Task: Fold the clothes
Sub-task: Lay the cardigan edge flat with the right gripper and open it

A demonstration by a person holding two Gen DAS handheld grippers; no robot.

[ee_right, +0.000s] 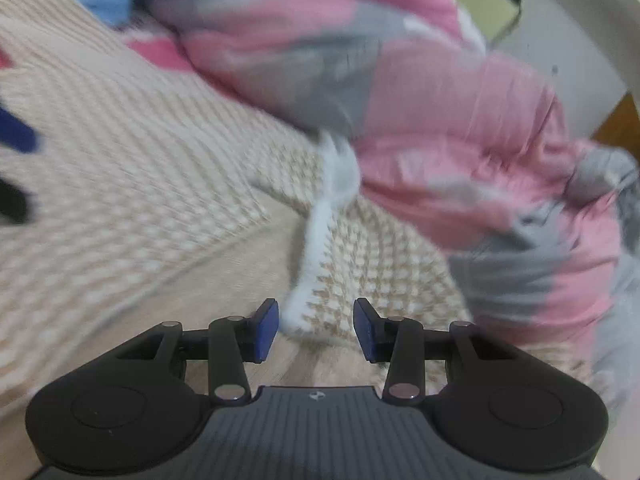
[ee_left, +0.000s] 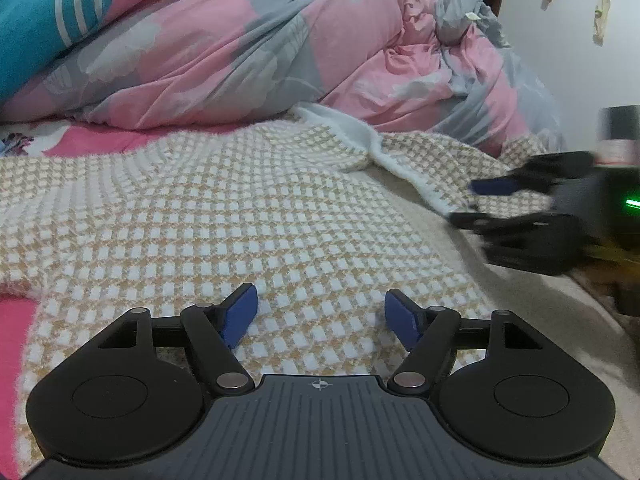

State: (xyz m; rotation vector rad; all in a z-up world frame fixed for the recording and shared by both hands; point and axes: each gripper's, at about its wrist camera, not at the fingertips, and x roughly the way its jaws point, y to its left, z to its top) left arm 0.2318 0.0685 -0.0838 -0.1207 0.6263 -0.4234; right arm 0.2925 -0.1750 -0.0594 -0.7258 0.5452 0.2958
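Note:
A fuzzy yellow-and-white checked garment [ee_left: 224, 208] lies spread flat on the bed, with a white-lined edge [ee_left: 376, 148] folded over at its far right. My left gripper [ee_left: 320, 304] hovers low over the garment's near part, open, with nothing between its fingers. In the left wrist view my right gripper [ee_left: 470, 203] sits at the right, its fingers apart on either side of the garment's right edge. The right wrist view is blurred. There the right gripper [ee_right: 316, 316] stands open with the white-edged corner of the garment [ee_right: 316, 304] lying just ahead between its fingertips.
A bulky pink-and-grey quilt [ee_left: 248, 52] is heaped along the far side of the bed, touching the garment's far edge. A teal striped cloth [ee_left: 44, 12] lies at the top left. Beige bedding [ee_left: 532, 320] shows on the right, and a white wall [ee_left: 568, 40] stands behind.

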